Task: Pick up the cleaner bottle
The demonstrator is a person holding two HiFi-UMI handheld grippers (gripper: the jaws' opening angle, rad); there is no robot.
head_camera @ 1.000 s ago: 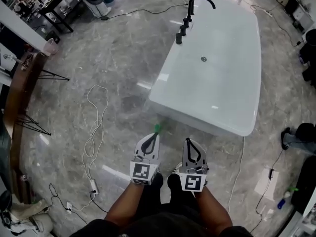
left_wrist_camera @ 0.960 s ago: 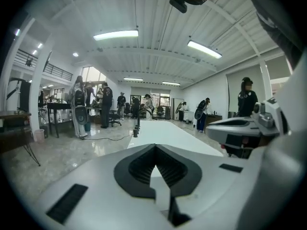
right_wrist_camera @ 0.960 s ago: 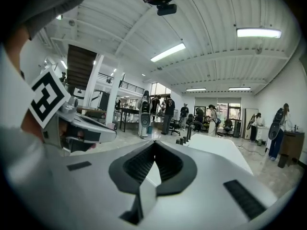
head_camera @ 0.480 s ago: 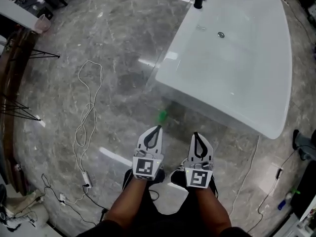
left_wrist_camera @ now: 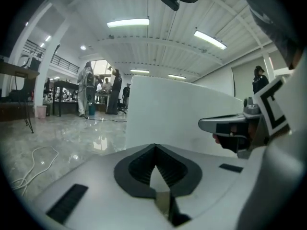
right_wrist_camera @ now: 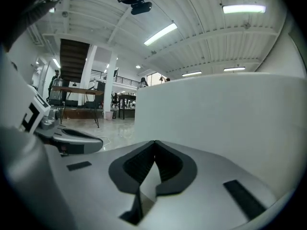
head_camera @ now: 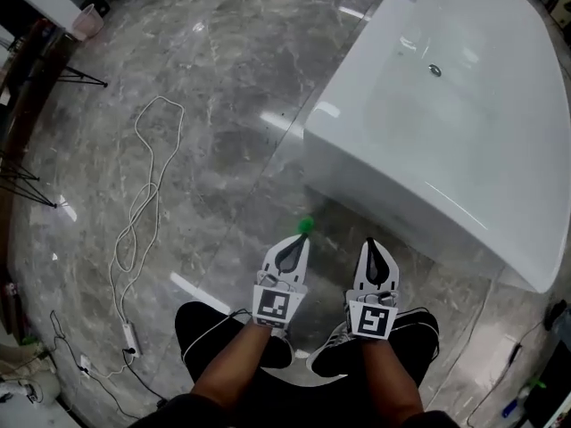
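Of the cleaner bottle I see only a small green cap (head_camera: 305,226) on the grey marble floor, close to the foot of the white bathtub (head_camera: 464,150). My left gripper (head_camera: 302,240) is shut and empty, its tip just short of that cap in the head view. My right gripper (head_camera: 370,244) is beside it on the right, also shut and empty. In the left gripper view the jaws (left_wrist_camera: 154,145) meet at a point facing the tub's white wall, and the bottle is hidden. The right gripper view shows shut jaws (right_wrist_camera: 154,142) before the same wall.
A long white cable (head_camera: 143,185) loops over the floor at the left and ends in a plug strip (head_camera: 131,335). A pink bin (head_camera: 86,22) and black tripod legs (head_camera: 76,78) stand at the far left. The person's bent legs and shoes (head_camera: 335,357) are under the grippers.
Both grippers and the head camera have sunk toward the floor. The tub and the green cap look larger and closer, and the cap now lies just at the left gripper's tip.
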